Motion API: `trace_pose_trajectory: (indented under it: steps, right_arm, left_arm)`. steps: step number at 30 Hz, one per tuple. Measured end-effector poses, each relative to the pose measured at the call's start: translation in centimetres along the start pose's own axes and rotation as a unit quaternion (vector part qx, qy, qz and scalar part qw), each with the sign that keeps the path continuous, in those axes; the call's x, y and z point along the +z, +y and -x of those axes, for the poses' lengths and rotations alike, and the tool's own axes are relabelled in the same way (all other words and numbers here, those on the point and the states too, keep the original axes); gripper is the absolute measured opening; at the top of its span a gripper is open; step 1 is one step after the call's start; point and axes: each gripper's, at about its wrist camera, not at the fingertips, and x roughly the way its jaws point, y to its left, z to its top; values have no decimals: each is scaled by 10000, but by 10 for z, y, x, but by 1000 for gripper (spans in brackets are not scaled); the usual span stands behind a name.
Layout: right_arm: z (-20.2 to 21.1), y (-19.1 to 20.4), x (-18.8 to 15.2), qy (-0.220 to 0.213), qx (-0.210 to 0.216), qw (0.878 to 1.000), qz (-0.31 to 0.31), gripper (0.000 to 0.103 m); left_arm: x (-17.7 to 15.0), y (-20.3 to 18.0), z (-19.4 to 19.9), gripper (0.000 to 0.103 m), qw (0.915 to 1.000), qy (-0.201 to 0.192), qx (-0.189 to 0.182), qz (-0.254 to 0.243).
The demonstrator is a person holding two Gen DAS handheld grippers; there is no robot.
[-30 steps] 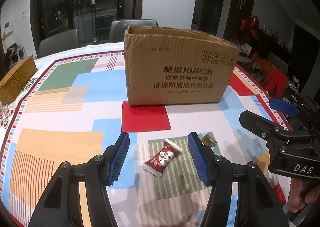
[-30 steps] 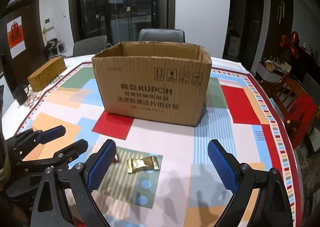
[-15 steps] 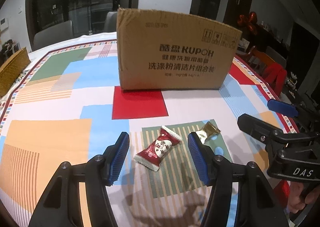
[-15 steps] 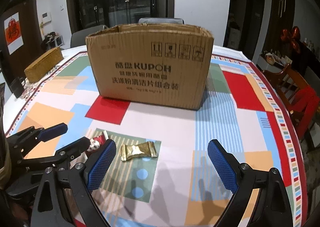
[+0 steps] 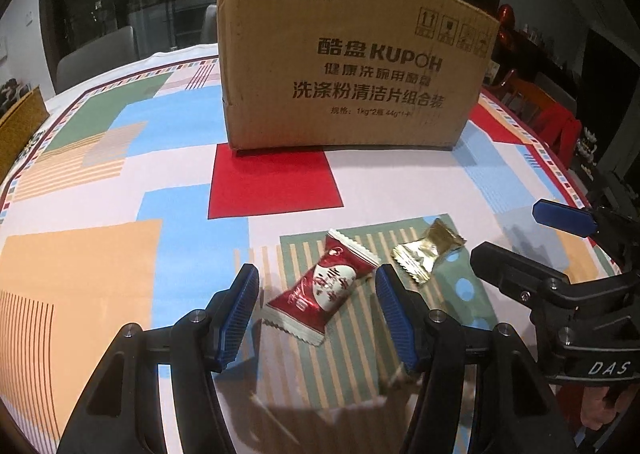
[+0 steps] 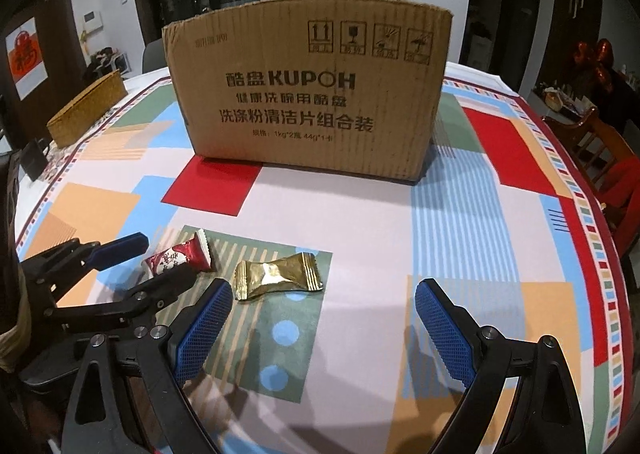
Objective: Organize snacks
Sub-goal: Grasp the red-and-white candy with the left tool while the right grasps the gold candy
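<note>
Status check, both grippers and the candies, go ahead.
Left gripper open, straddling red candy. Right gripper open, empty, gold candy just ahead. Cardboard box beyond, path clear.

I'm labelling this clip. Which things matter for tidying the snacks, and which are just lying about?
Job:
red candy
gold candy
cardboard box
left gripper, jaws open
right gripper, jaws open

Lying about:
woven box
patterned tablecloth
</note>
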Motion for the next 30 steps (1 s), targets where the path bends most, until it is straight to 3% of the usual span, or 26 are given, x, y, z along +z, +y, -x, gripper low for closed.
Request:
trace_pose_trajectory:
  steps: [11,18,25,30]
  right_arm:
    - [-23,7,3,232,50,9997,91,94]
    - [-35,11,4,375,84,9992,121,93]
    - [-44,15,3,502,138,9984,202,82]
    - [-43,23,3,437,116,9984,327,73]
  left_arm:
    - [3,12,-14,51,9998,102,-99,-111]
    - [5,15,-14,43,9998,117,22,-143]
    - [4,12,-15,39,9995,90,196,-214]
    - [4,15,-14,28,9994,83,322,-117]
